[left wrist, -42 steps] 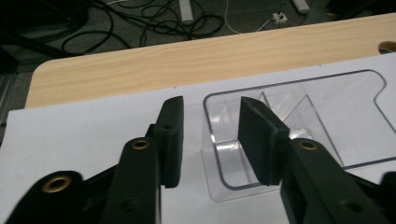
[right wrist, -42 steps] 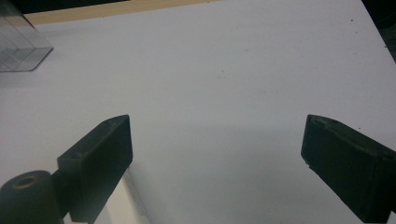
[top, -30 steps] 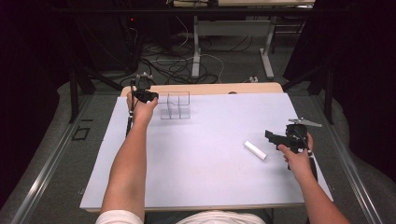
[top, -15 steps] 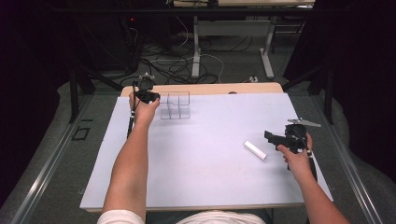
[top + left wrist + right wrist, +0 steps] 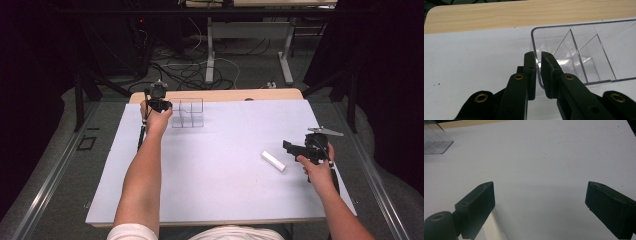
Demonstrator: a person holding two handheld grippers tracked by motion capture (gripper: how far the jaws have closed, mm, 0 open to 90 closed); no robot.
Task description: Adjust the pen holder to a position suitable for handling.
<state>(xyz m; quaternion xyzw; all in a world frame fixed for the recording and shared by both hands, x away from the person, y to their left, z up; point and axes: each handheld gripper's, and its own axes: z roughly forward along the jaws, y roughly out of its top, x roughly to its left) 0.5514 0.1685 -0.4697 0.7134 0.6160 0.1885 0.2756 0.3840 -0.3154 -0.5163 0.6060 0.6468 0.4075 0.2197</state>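
We see the clear box (image 5: 584, 52) at the far left of the tabletop (image 5: 225, 190), its near wall clamped in the left tool (image 5: 538, 58), whose jaws have just been closing; our right tool (image 5: 539, 200) stands apart beside the white tube (image 5: 273, 161)

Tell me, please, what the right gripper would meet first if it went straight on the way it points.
Probably the white cylinder, lying just ahead of the open right gripper; beyond it only bare white table, though depth is uncertain.
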